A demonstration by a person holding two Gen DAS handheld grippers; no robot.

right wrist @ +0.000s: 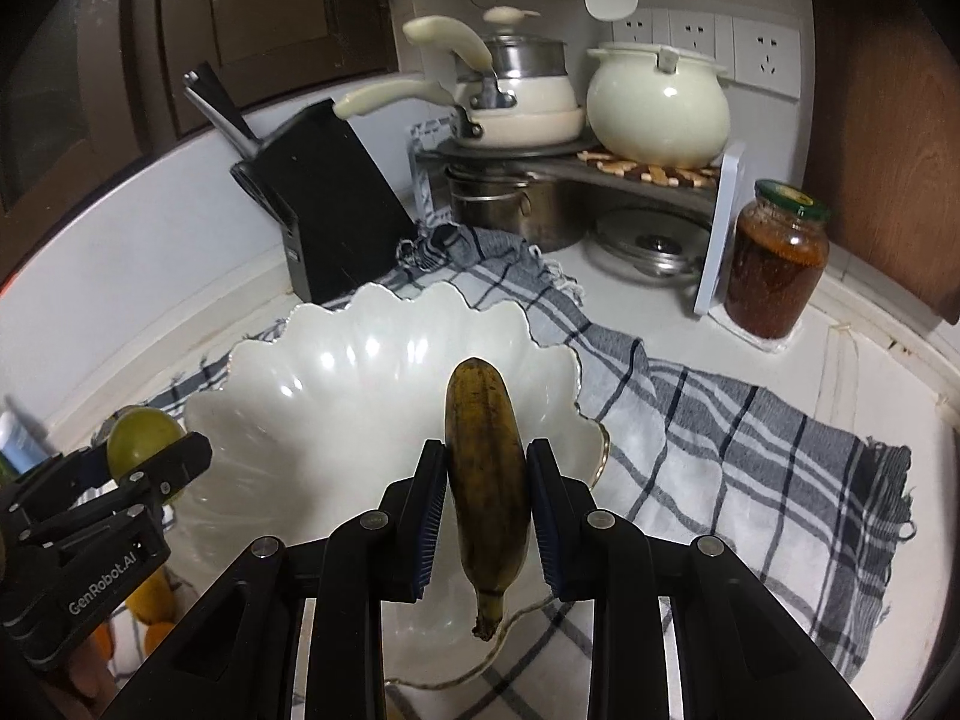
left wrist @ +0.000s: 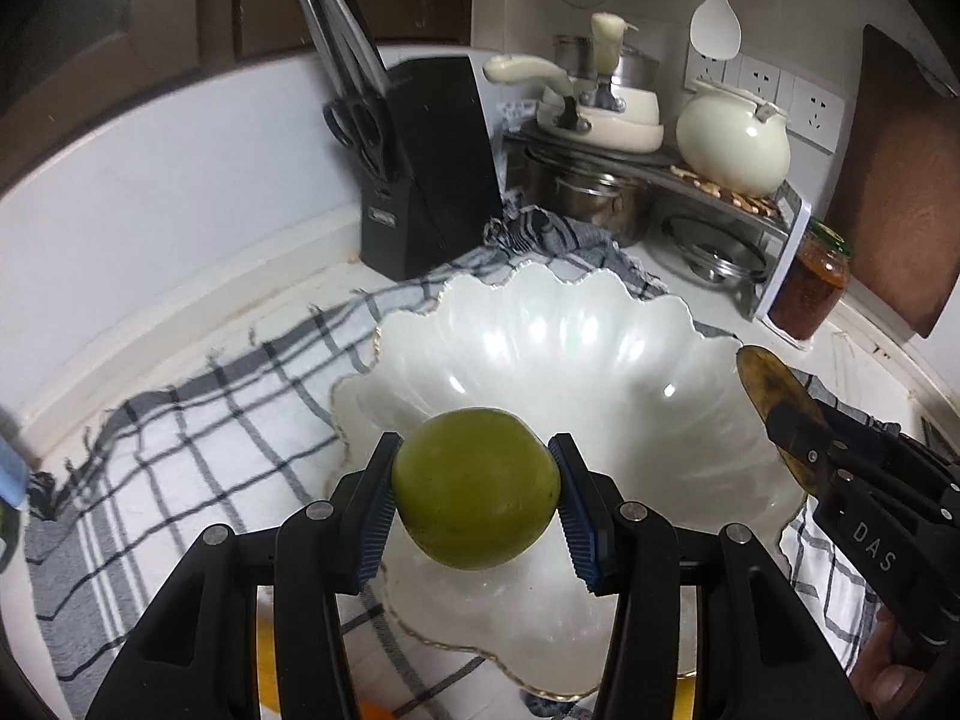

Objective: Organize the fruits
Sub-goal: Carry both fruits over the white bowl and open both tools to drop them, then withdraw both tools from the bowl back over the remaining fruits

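The left gripper (left wrist: 475,483) is pinching a green fruit (left wrist: 475,487), the right gripper (right wrist: 487,495) a banana (right wrist: 487,480); both are hovering over the bowl (left wrist: 540,324) at frame centre; lowering before releasing is wisest.

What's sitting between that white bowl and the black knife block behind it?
Only the checked cloth, bunched up between the bowl and the knife block; both wrist views show it.

left wrist: near, angled down | right wrist: likewise | shared: bowl (left wrist: 540,324) (scalloped)

White desk (right wrist: 858,372) under dim light; pale backsplash (left wrist: 180,180), dark wood cabinets (right wrist: 258,12), wall sockets (right wrist: 762,54) behind corner rack (right wrist: 717,228).
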